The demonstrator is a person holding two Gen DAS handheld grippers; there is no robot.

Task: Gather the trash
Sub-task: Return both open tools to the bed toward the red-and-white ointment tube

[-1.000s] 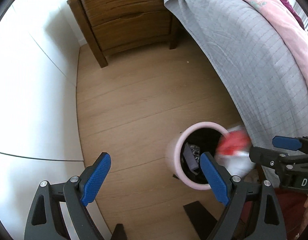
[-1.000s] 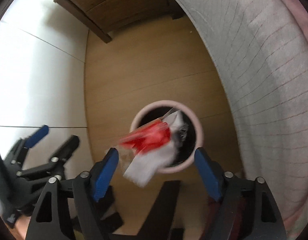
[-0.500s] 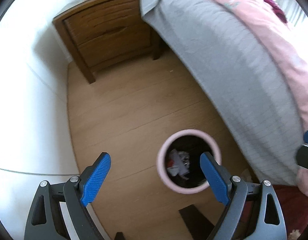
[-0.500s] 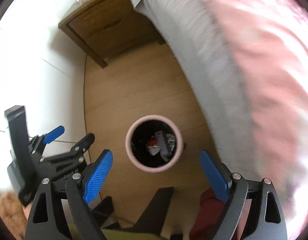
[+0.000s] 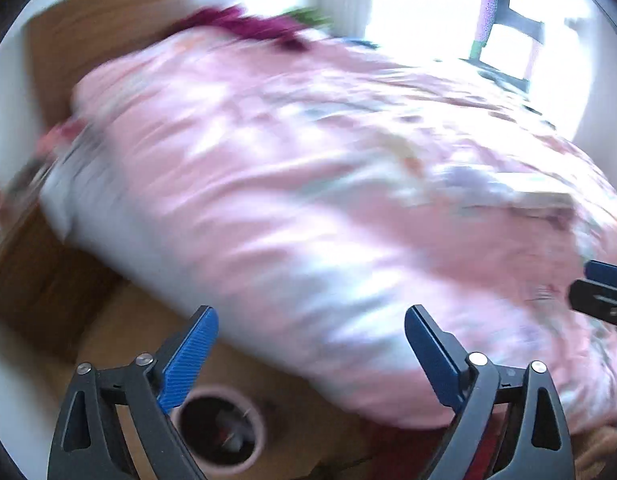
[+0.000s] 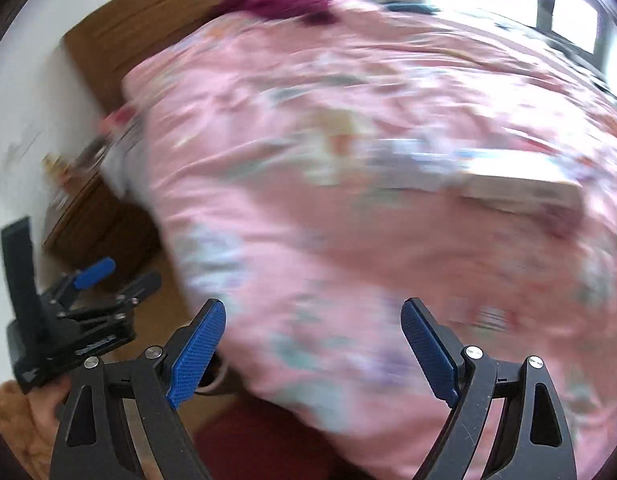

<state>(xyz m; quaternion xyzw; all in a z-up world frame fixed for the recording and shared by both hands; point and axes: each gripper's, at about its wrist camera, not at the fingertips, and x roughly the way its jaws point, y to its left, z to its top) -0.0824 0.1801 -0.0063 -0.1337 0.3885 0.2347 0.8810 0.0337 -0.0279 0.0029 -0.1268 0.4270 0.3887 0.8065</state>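
Both views are motion-blurred. My left gripper (image 5: pixel 310 354) is open and empty, raised over the bed's edge. A pink round trash bin (image 5: pixel 220 428) with wrappers inside stands on the wood floor low in the left wrist view, below the left finger. My right gripper (image 6: pixel 312 350) is open and empty above the pink bedspread. The left gripper also shows in the right wrist view (image 6: pixel 96 280) at the far left. A flat pale box-like item (image 6: pixel 520 188) lies on the bedspread at the right; it is too blurred to identify.
A bed with a pink floral cover (image 5: pixel 328 184) fills both views. A wooden nightstand (image 6: pixel 96 220) with small items on top stands at the left by the white wall. A bright window (image 5: pixel 448 12) lies beyond the bed.
The red and white wrapper dropped from my right gripper into the bin. Both grippers then swung up from the bin toward the bed, staying open.
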